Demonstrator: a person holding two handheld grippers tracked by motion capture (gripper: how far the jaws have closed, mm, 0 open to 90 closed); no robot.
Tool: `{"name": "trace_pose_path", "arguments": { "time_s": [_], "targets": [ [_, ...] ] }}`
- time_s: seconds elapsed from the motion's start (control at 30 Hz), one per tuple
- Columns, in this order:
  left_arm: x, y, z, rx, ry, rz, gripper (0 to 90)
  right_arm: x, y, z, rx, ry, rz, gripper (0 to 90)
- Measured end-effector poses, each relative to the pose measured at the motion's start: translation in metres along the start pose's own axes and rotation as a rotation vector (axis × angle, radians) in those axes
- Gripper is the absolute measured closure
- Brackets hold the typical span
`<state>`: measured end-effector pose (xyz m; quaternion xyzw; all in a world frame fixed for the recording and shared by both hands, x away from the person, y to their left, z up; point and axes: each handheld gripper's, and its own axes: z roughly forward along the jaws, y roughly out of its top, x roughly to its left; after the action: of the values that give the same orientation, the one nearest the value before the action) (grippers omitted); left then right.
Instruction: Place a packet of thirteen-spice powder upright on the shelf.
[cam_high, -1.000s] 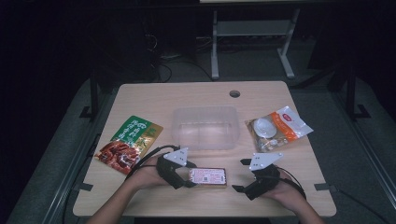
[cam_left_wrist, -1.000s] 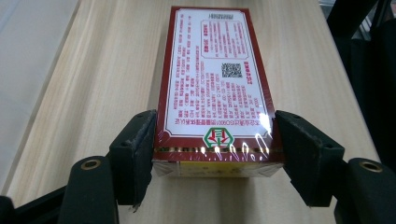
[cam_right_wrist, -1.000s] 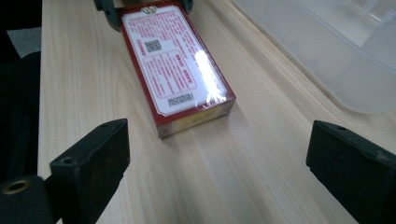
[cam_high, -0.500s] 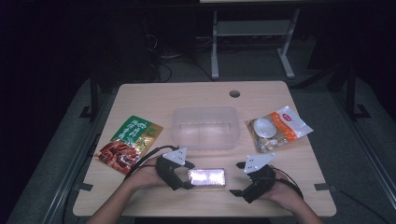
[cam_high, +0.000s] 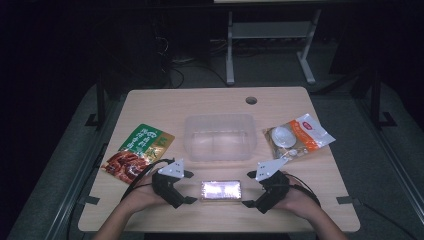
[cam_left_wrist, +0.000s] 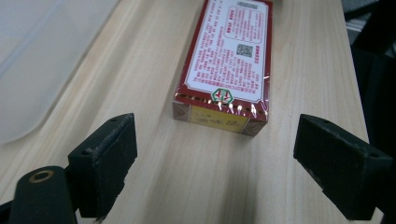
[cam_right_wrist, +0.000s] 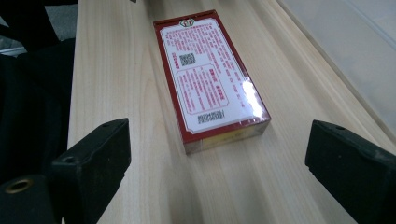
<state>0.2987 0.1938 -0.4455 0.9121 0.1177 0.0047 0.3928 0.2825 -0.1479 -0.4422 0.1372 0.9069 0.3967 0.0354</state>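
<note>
The red box (cam_high: 221, 190) lay flat on the tabletop (cam_high: 210, 102), near the front edge, just in front of the clear plastic tub (cam_high: 220, 137). The left gripper (cam_left_wrist: 215, 154) faced one short end, its fingers (cam_left_wrist: 105, 158) spread wide after just opening, nothing between them, box lying just ahead. The right gripper (cam_right_wrist: 219, 158) faced the other end, also wide and empty. To lift it cleanly, I'd judge one gripper should slide in level, straddle the narrow width squarely and close on the long sides before raising it towards the tub.
</note>
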Motion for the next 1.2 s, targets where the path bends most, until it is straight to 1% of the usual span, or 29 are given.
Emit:
{"name": "trace_pose_path", "arguments": {
  "time_s": [0.03, 0.07, 0.1, 0.13, 0.17, 0.23, 0.3, 0.33, 0.37, 0.4, 0.43, 0.47, 0.53, 0.57, 0.63, 0.73, 0.8, 0.9, 0.97, 1.03, 1.13, 1.2],
  "targets": [
    [-0.001, -0.002, -0.002, -0.005, 0.008, -0.013, 13.0, 0.000, 0.003, 0.002, 0.002, 0.014, 0.000, 6.4],
    [-0.002, -0.003, -0.004, -0.006, 0.016, -0.020, 12.9, -0.002, 0.006, 0.005, 0.005, 0.028, -0.016, 6.5],
    [-0.003, -0.005, -0.006, -0.010, 0.023, -0.033, 12.9, -0.002, 0.006, 0.005, 0.005, 0.028, -0.016, 6.5],
    [-0.005, -0.007, -0.008, -0.013, 0.032, -0.041, 12.7, -0.002, 0.008, 0.008, 0.003, 0.047, -0.008, 6.5],
    [-0.007, -0.010, -0.010, -0.018, 0.044, -0.049, 12.7, -0.003, 0.010, 0.010, 0.013, 0.054, -0.026, 6.5],
    [-0.010, -0.015, -0.015, -0.015, 0.067, -0.047, 12.7, -0.005, 0.013, 0.016, 0.028, 0.068, -0.032, 6.5],
    [-0.013, -0.020, -0.018, -0.013, 0.079, -0.062, 12.6, -0.009, 0.017, 0.021, 0.035, 0.081, -0.058, 6.5],
    [-0.014, -0.023, -0.020, -0.010, 0.086, -0.061, 12.6, -0.010, 0.018, 0.024, 0.035, 0.087, -0.069, 7.3],
    [-0.016, -0.025, -0.020, -0.021, 0.092, -0.068, 12.6, -0.012, 0.018, 0.026, 0.028, 0.098, -0.066, 8.8],
    [-0.018, -0.028, -0.021, -0.025, 0.099, -0.065, 12.6, -0.014, 0.018, 0.029, 0.029, 0.111, -0.062, 9.1],
    [-0.019, -0.030, -0.021, -0.029, 0.099, -0.068, 12.7, -0.014, 0.018, 0.031, 0.035, 0.115, -0.061, 9.3],
    [-0.019, -0.031, -0.021, -0.026, 0.102, -0.060, 12.7, -0.015, 0.017, 0.034, 0.048, 0.111, -0.073, 9.3],
    [-0.017, -0.031, -0.020, -0.020, 0.100, -0.062, 12.7, -0.015, 0.015, 0.037, 0.068, 0.103, -0.085, 9.3],
    [-0.016, -0.031, -0.019, -0.020, 0.096, -0.068, 12.7, -0.015, 0.015, 0.038, 0.073, 0.103, -0.083, 9.5],
    [-0.015, -0.030, -0.018, -0.025, 0.094, -0.073, 12.7, -0.015, 0.016, 0.040, 0.068, 0.093, -0.099, 13.3],
    [-0.015, -0.028, -0.018, -0.033, 0.084, -0.083, 12.5, -0.016, 0.016, 0.045, 0.064, 0.101, -0.106, 14.4],
    [-0.015, -0.028, -0.018, -0.034, 0.075, -0.085, 12.3, -0.016, 0.016, 0.048, 0.077, 0.103, -0.112, 14.8],
    [-0.015, -0.027, -0.017, -0.032, 0.057, -0.095, 11.3, -0.014, 0.014, 0.050, 0.090, 0.100, -0.120, 20.3],
    [-0.015, -0.026, -0.017, -0.034, 0.059, -0.099, 11.2, -0.014, 0.014, 0.051, 0.090, 0.094, -0.123, 21.8],
    [-0.016, -0.025, -0.017, -0.034, 0.068, -0.096, 11.3, -0.014, 0.013, 0.051, 0.095, 0.095, -0.127, 22.9],
    [-0.018, -0.023, -0.018, -0.039, 0.083, -0.068, 11.3, -0.014, 0.012, 0.051, 0.097, 0.088, -0.132, 27.4],
    [-0.018, -0.023, -0.018, -0.030, 0.090, -0.060, 11.4, -0.014, 0.011, 0.051, 0.093, 0.085, -0.142, 28.0]
  ]
}}
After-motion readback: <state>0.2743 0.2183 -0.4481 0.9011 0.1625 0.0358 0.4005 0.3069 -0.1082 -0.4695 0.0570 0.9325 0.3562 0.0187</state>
